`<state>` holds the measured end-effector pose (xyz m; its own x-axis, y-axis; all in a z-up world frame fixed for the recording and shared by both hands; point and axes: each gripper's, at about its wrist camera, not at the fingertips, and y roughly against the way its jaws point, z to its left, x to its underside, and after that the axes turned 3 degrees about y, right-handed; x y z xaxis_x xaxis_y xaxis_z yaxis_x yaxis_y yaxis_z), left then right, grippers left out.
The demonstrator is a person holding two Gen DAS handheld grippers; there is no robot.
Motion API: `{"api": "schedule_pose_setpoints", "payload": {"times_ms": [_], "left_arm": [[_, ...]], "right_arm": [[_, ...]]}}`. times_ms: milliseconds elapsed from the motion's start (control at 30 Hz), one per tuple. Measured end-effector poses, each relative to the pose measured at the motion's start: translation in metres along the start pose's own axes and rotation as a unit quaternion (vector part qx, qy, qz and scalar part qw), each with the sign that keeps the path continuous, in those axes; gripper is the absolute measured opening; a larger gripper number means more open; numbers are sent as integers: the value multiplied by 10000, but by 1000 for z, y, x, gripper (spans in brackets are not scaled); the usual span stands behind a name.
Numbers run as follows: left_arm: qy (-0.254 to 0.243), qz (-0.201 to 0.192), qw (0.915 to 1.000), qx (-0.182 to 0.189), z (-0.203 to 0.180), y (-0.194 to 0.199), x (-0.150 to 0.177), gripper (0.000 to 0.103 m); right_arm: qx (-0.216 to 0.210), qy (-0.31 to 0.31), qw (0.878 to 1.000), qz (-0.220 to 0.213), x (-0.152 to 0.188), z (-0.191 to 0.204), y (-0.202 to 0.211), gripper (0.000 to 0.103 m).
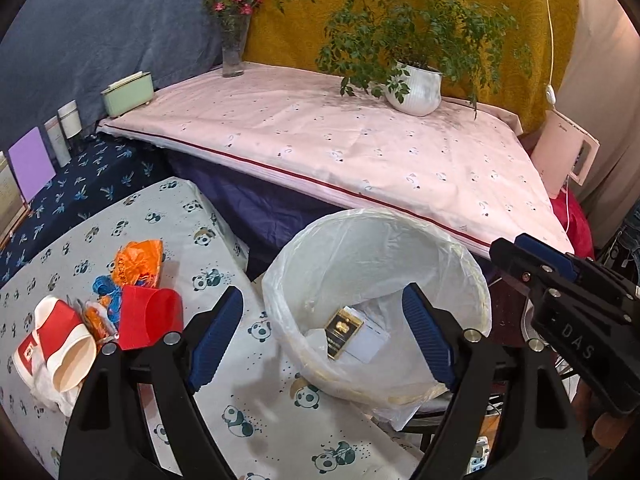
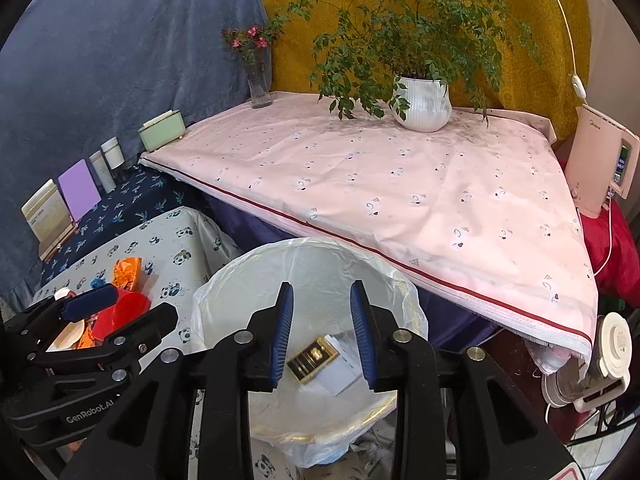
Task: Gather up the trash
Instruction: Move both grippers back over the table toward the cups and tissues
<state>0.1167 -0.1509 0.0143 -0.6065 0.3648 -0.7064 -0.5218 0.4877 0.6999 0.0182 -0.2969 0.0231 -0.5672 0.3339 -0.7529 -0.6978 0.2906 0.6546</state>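
A white bin (image 1: 472, 276) lined with a clear bag stands beside the panda-cloth table (image 1: 248, 420); a black-and-gold box (image 1: 343, 330) on white paper lies inside it. In the right wrist view the bin (image 2: 224, 280) and box (image 2: 314, 358) show too. My left gripper (image 1: 322, 328) is open and empty, above the bin's near rim. My right gripper (image 2: 322, 330) is open and empty, above the bin over the box. On the table lie a red plastic cup (image 1: 150, 316), a red-and-white paper cup (image 1: 56, 344), orange wrappers (image 1: 138, 262) and blue scraps (image 1: 106, 286).
A pink-sheeted raised surface (image 1: 340, 148) behind the bin holds a white potted plant (image 1: 416, 88), a glass vase of flowers (image 1: 233, 52) and a green box (image 1: 128, 92). Jars and cards (image 1: 30, 160) stand on a dark blue cloth at left. A white appliance (image 2: 600, 160) stands at right.
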Motion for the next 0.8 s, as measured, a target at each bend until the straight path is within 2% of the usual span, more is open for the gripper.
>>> {"api": "schedule_pose_setpoints", "payload": {"times_ms": [200,533,800], "left_arm": [[102,-33,9999,-112,12,10,5,78],[415,-83,9987,-286,39,28,13,79],[736,-116,9958,-525,71,45,27,81]], "right_arm": [[-49,80,10000,-32,2,10,6,34],[-156,238,9995,-126,2,33,16,46],[-350,441,9983,-139,4,61,22,47]]}}
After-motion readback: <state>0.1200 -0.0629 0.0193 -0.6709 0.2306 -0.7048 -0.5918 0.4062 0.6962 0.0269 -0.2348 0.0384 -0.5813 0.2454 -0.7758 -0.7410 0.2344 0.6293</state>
